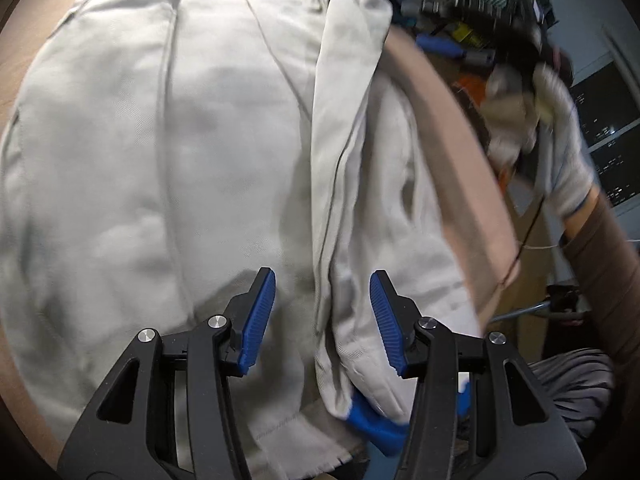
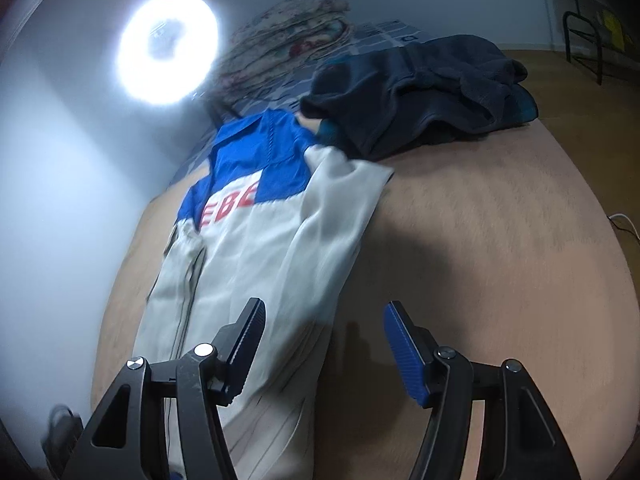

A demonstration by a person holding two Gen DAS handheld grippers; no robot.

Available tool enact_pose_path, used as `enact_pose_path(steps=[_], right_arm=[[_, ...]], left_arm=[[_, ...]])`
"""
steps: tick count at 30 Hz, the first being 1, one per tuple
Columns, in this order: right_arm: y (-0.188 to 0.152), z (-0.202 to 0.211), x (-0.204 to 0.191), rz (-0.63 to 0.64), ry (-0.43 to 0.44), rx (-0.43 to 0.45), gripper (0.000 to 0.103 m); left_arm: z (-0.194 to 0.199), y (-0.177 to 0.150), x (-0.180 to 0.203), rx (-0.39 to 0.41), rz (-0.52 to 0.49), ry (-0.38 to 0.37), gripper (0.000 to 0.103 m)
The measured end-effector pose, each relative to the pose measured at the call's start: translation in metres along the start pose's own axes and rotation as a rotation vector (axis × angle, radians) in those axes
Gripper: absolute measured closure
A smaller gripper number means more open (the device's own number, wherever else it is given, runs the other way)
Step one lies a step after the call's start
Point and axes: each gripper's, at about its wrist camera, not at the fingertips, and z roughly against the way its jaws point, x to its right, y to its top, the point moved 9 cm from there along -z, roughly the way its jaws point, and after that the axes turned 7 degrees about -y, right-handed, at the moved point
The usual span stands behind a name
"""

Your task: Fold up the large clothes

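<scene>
Left wrist view shows your jacket [image 1: 180,152] lying flat on the table [image 2: 480,260], soft and floppy (light, likely to slump), so with the left gripper [image 1: 322,320] and right gripper [image 2: 324,344] both released and empty, pinch its doubled hem.

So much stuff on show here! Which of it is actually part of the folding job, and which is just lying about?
Part of the job:
- grey and blue jacket
- left gripper, open above it
- right gripper, open

Just lying about:
- dark garment, heaped beyond the jacket
- patterned blanket
- ring light
</scene>
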Motion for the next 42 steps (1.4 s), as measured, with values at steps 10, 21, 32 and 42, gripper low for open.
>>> enact_pose_path(steps=[10, 21, 32, 42], right_arm=[[0.047, -0.050, 0.015, -0.127, 0.045, 0.027, 0.036], [0.076, -0.075, 0.004, -0.204, 0.066, 0.016, 0.079], [0.099, -0.051, -0.088, 0.057, -0.191, -0.012, 0.095], [0.070, -0.136, -0.183, 0.287, -0.191, -0.174, 0.088]], left_arm=[[-0.013, 0.010, 0.009, 0.001, -0.020, -0.024, 0.053], [-0.017, 0.007, 0.016, -0.048, -0.038, -0.040, 0.098], [0.005, -0.010, 0.025, -0.026, -0.034, -0.077, 0.100], [0.012, -0.017, 0.007, -0.059, 0.022, -0.078, 0.100]])
